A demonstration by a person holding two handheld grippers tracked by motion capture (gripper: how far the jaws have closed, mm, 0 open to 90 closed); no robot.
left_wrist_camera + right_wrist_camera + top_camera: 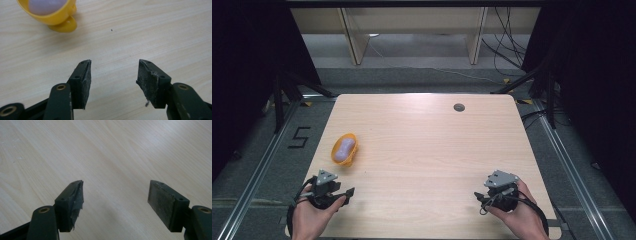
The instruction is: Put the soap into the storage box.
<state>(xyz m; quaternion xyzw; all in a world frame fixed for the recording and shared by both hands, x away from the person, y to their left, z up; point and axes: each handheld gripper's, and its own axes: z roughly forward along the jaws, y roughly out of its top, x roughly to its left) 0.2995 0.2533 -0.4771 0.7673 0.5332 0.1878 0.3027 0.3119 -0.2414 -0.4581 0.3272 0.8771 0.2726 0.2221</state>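
Light wood table (427,150) w/ a yellow cup (345,149) on it, tipped on its side, a pale lilac egg-shaped thing (346,148) sitting inside. Taking the cup as the ref: it lies near the table's left edge, roughly mid-depth. Left gripper (343,193) is just on the person's side of the cup, close to the near-left corner, held in the left hand (312,215); grey three-cornered plate on top. Jaws apart, nothing btwn them, bare wood in the gap. In the left gripper view the cup (53,13) is ahead and off to the left of the jaws, foot pointing toward the camera, lilac thing (46,5) visible in its mouth; clear gap btwn the left gripper (113,75) and the cup, not touching. Right gripper (479,197) is well apart from the cup, over by the near-right corner, in the right hand (519,215). The right gripper (115,195) has its jaws apart too, wide, w/ bare tabletop btwn; left pad looks frayed. A small dark round hole (459,107) sits far from the cup, toward the table's far-right part.
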